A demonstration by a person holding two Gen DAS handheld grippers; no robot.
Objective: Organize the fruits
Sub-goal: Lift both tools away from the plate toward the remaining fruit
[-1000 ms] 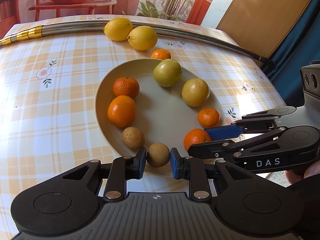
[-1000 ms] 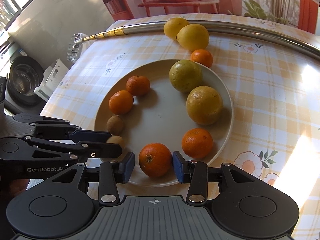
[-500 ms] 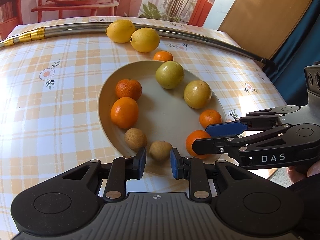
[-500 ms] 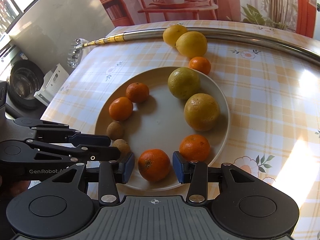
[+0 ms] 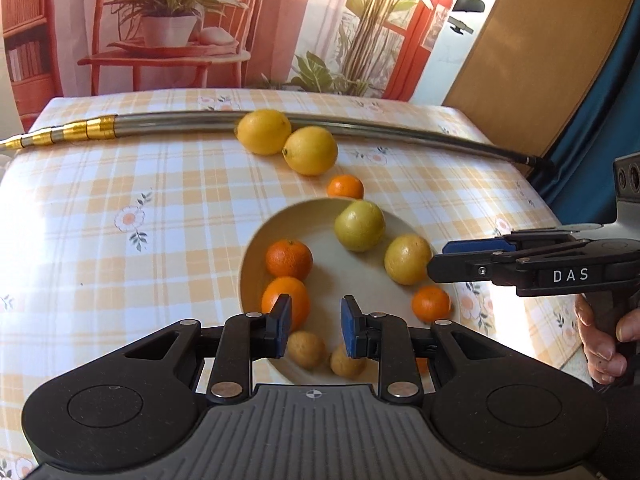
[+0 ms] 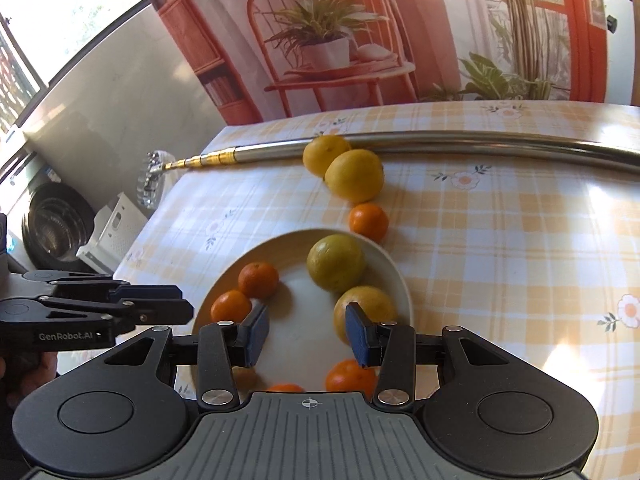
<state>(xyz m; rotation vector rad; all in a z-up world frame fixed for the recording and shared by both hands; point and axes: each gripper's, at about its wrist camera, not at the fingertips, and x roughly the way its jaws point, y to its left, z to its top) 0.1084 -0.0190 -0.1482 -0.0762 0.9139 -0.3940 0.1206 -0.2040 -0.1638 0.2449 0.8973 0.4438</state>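
Fruits ring the beige plate [image 5: 256, 256] at the frame's lower centre on the checked tabletop [image 5: 120, 184]. Both empty, the left hand-held gripper [image 5: 312, 330] gapes above two small brown fruits [image 5: 306, 348] at the plate's near rim, while the right hand-held gripper [image 6: 306, 334] stands wide open over the plate's bare middle. Two lemons [image 5: 310, 156] lie beyond, against a metal pole [image 5: 168, 124].

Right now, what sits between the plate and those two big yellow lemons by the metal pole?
A single small orange lies on the tablecloth there, just past the plate rim and short of the lemons. Both wrist views show it.
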